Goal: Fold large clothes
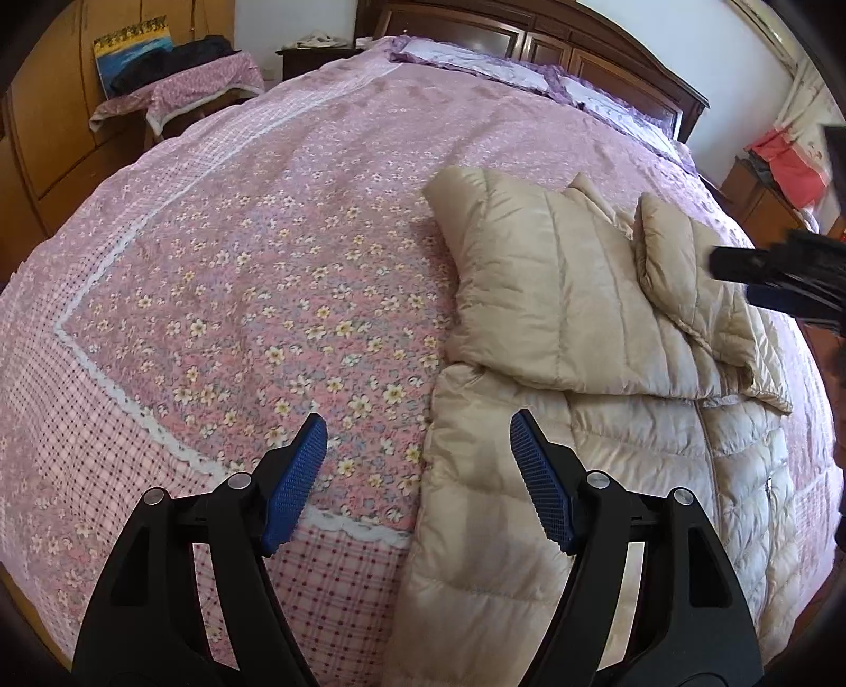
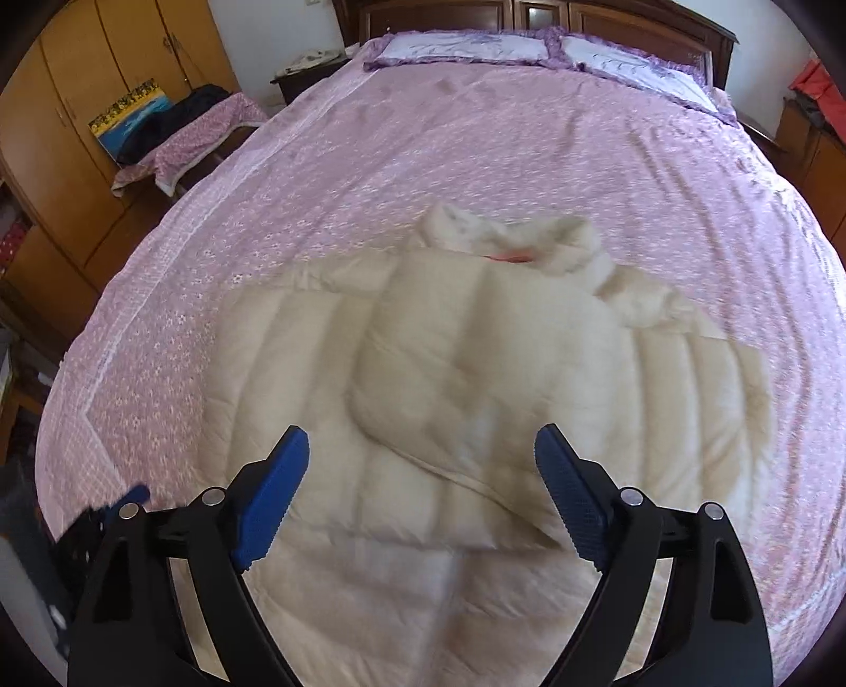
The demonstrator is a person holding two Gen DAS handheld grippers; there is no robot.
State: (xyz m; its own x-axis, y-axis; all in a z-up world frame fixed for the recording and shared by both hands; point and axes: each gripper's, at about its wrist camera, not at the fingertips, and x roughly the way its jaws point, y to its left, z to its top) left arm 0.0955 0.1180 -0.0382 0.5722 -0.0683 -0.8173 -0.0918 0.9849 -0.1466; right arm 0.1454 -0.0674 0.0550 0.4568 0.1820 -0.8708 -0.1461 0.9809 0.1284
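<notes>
A cream quilted down jacket (image 1: 581, 423) lies flat on the pink floral bedspread (image 1: 238, 264), both sleeves folded across its chest. My left gripper (image 1: 417, 428) is open and empty, above the jacket's left edge. The right gripper shows at the right edge of the left wrist view (image 1: 766, 269). In the right wrist view the jacket (image 2: 449, 396) fills the middle, blurred, with its furry collar (image 2: 507, 238) at the far end. My right gripper (image 2: 423, 444) is open and empty above the folded sleeve. The left gripper shows at the lower left there (image 2: 116, 507).
Two purple-trimmed pillows (image 2: 465, 45) lie at the dark wooden headboard (image 2: 661, 21). A stool with a pink cover and dark clothes (image 2: 185, 132) stands left of the bed, by wooden wardrobes (image 2: 69, 105). A nightstand (image 1: 317, 53) is beside the headboard. Red items (image 1: 788, 158) sit at right.
</notes>
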